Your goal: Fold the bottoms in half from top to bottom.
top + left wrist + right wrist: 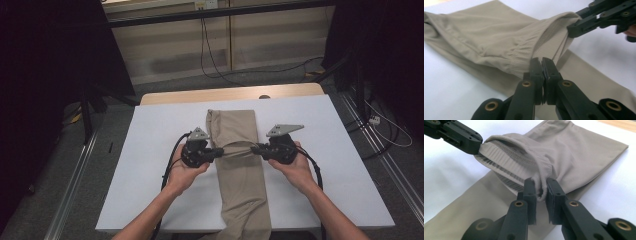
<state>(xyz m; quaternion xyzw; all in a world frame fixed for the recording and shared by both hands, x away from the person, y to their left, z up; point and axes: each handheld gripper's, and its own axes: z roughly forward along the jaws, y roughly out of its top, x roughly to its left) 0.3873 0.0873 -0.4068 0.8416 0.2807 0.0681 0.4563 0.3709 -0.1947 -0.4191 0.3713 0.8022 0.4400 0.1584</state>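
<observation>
Both forearms enter at bottom; 2 grippers, left (220, 151) and right (253, 148), fingers clamped on opposite edges of the folded beige fabric trousers (235, 131), whose long axis runs top-to-bottom between them.

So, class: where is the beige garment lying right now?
In the high view, the beige garment lies lengthwise down the middle of the white table, pinched between the left gripper and right gripper.

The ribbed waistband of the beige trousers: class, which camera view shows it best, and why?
The right gripper view: the ribbed waistband lies close and sharp there, stretched between both grippers. The left gripper view shows it from the other side, bunched and less distinct. The high view shows it small, without visible ribbing.
</observation>
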